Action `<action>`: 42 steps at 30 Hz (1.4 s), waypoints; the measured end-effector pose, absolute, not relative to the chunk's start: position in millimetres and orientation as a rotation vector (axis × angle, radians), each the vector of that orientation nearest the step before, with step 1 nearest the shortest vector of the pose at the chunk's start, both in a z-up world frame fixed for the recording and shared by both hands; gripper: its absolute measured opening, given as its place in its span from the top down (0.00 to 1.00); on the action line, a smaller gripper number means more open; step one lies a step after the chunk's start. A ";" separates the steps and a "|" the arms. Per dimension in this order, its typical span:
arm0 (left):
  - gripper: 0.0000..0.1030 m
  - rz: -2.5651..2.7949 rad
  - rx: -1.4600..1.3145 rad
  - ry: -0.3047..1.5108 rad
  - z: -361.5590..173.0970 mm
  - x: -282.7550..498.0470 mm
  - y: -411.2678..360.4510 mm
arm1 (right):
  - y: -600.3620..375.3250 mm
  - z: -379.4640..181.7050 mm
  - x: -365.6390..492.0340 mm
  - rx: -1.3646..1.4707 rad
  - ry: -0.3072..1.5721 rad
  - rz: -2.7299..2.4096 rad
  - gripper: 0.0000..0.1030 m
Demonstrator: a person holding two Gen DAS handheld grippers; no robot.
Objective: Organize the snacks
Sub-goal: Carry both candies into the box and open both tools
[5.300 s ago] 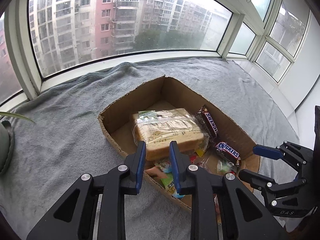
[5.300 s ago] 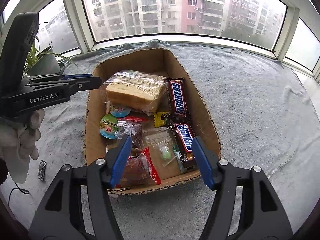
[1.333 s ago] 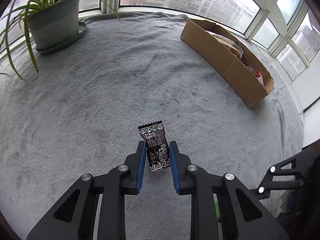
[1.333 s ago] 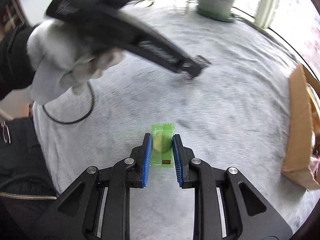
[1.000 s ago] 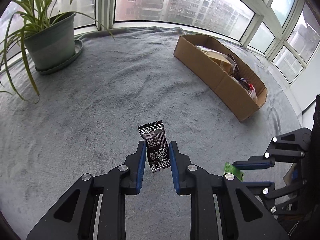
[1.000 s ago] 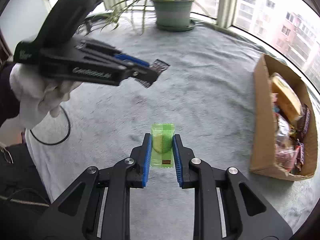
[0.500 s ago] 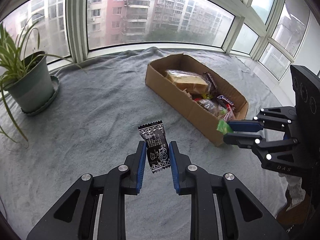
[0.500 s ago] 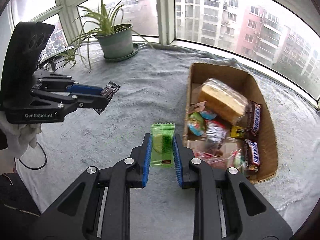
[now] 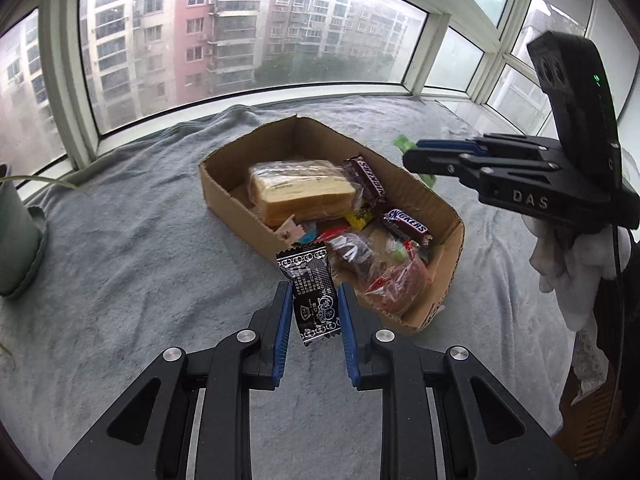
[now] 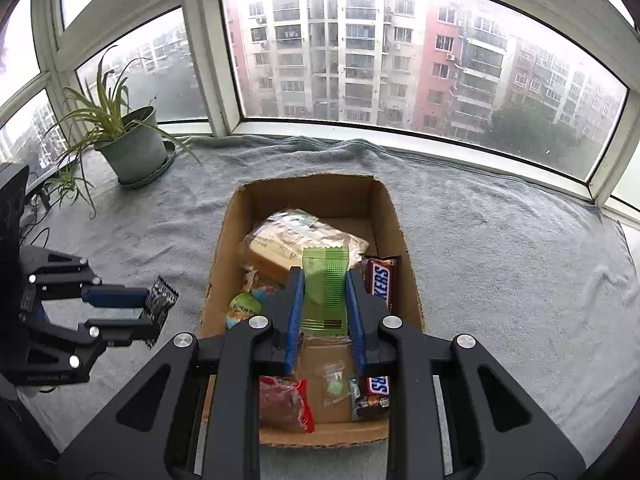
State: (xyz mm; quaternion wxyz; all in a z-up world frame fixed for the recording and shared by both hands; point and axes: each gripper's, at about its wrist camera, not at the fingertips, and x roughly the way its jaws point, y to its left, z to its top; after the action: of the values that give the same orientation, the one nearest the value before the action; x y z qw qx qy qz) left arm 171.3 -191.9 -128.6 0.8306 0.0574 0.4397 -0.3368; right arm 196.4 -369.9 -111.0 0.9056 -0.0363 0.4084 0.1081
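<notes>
Grey blanket (image 10: 500,248) covers the window ledge on which the work is laid out. Nearest, the left gripper (image 9: 313,312) pinches a black snack packet (image 9: 314,294) just short of the cardboard box (image 9: 236,204), while the right gripper (image 10: 325,300) clamps a green candy packet (image 10: 324,284) above the box's contents. Further in, bread, chocolate bars and sweets are already boxed. Judging by this, only these two packets remain to be dropped in.

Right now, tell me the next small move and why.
Probably open the right gripper: its green translucent snack packet already hangs over the open brown cardboard box, while the left gripper with its black printed packet is short of the near wall.
</notes>
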 end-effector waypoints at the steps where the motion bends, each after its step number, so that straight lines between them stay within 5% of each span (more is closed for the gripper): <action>1: 0.79 -0.720 0.128 0.932 -128.6 172.2 -197.4 | -373.5 -111.8 203.0 -0.063 0.847 0.218 0.79; 30: 0.79 -0.776 0.136 0.969 -138.0 178.9 -253.3 | -383.5 -150.7 274.5 0.031 0.938 0.192 0.77; 32: 0.77 -0.773 0.138 0.971 -138.2 178.8 -254.0 | -383.5 -150.7 273.7 0.022 0.939 0.182 0.71; 34: 0.69 -0.772 0.136 0.971 -138.6 179.5 -254.2 | -384.3 -150.5 271.9 0.018 0.935 0.171 0.41; 35: 0.67 -0.772 0.134 0.971 -138.8 179.6 -253.7 | -384.7 -149.9 270.5 0.019 0.929 0.170 0.38; 42: 0.66 -0.765 0.134 0.967 -139.6 181.4 -253.4 | -386.9 -147.9 266.2 0.015 0.925 0.158 0.35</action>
State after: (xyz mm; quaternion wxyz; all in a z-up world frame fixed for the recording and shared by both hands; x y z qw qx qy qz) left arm 181.4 -253.4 -139.6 0.8137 0.0629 0.4531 -0.3586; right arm 266.2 -386.9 -147.9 0.8919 0.0070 0.4458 0.0760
